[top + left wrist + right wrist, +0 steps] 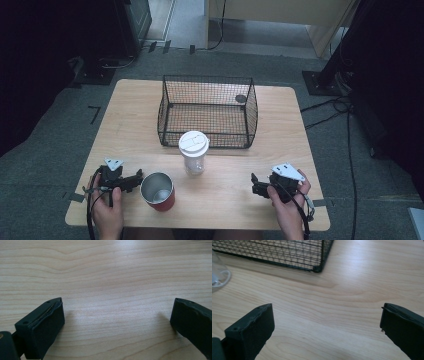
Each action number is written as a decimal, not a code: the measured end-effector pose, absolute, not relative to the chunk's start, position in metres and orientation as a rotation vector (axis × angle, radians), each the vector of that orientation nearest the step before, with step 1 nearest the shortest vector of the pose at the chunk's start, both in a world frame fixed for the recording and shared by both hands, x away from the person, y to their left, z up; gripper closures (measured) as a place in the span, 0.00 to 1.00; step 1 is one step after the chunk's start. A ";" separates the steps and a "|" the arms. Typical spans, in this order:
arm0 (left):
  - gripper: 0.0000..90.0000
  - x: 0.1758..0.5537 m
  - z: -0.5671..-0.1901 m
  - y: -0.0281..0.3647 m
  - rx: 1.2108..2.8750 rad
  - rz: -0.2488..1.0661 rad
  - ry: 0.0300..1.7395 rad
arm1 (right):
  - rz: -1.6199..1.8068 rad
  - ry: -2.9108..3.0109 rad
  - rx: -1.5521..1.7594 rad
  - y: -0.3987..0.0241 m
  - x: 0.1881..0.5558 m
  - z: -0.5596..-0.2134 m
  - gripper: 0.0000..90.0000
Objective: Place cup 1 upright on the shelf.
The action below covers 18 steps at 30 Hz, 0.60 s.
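A: Left gripper view: jaws spread wide, nothing between them, bare wood of the table (105,277) ahead. Right gripper view, same story, jaws wide and empty, with a corner of the wire basket (317,266) ahead and the clear base of the bottle (218,277) at the left edge.

B: High view confirms. Left gripper (134,181) rests near the table's front left corner, tips just beside the red cup (158,191). Looks like touching, but it's too small to be sure. Right gripper (256,185) sits toward the front right corner, well apart from everything.

A: Things to handle?

B: Red cup, open, upright, metal inside, near the front edge left of centre. Bottle with white lid (193,151) upright mid-table, just in front of the basket (207,111), which sits toward the back edge and holds one small dark round thing (241,98) in its back right corner.

A: Step in hand, my guess: left goes for the cup. Advice: approach level, one jaw on each side of the cup wall, close below the rim so it doesn't tip. The bare metal inside would be slippery, so grip the outside.

B: Keep the right one clear of the bottle; it's tall and would topple easily. Lift straight up before moving toward the basket so as to clear its front wall.
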<state>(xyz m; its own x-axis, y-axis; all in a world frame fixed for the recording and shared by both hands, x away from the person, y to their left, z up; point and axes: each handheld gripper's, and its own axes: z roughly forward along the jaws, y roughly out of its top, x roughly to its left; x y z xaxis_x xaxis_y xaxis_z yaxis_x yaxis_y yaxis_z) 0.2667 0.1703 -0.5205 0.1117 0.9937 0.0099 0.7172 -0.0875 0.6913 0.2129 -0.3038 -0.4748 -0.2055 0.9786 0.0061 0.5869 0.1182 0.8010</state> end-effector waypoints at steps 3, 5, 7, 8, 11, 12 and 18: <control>0.00 0.267 -0.520 0.170 1.863 0.676 1.660 | 0.940 1.868 1.493 -0.293 0.214 -0.472 0.00; 0.00 0.267 -0.520 0.170 1.864 0.677 1.659 | 0.939 1.877 1.482 -0.288 0.215 -0.471 0.00; 0.00 0.267 -0.520 0.170 1.864 0.677 1.659 | 0.942 1.879 1.477 -0.285 0.216 -0.471 0.00; 0.00 0.267 -0.520 0.170 1.863 0.677 1.659 | 0.954 1.887 1.471 -0.279 0.217 -0.471 0.00; 0.00 0.267 -0.520 0.170 1.863 0.677 1.659 | 0.978 1.894 1.460 -0.271 0.217 -0.471 0.00; 0.00 0.267 -0.520 0.170 1.863 0.677 1.659 | 0.988 1.898 1.455 -0.268 0.218 -0.470 0.00; 0.00 0.267 -0.520 0.170 1.863 0.676 1.660 | 1.033 1.922 1.426 -0.249 0.218 -0.467 0.00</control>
